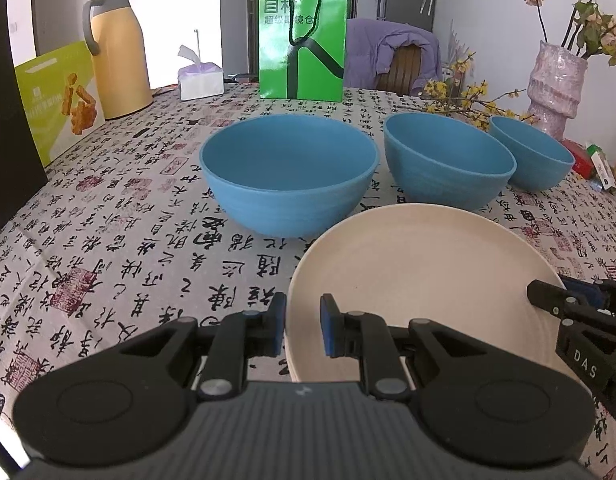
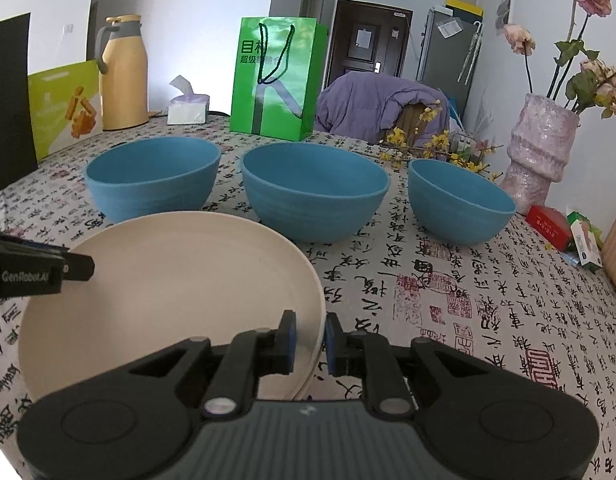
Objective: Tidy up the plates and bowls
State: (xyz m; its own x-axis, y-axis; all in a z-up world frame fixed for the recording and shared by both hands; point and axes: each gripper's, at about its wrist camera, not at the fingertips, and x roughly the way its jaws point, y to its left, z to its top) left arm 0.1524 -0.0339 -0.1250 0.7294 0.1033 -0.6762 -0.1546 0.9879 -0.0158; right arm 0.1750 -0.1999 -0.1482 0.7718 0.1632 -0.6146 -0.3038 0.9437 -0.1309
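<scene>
Both grippers were tipped downward, pointing forward. The left gripper [image 1: 303, 326] had its jaws pinched nearly together around a plate's rim. The right gripper [image 2: 310, 342] sat just as narrow, straddling the opposite rim.

Green paper bag [image 1: 302, 36], yellow thermos [image 1: 116, 50], tissue pack [image 1: 200, 80], pink vase [image 1: 554, 88] on calligraphy tablecloth [image 1: 128, 248].
</scene>
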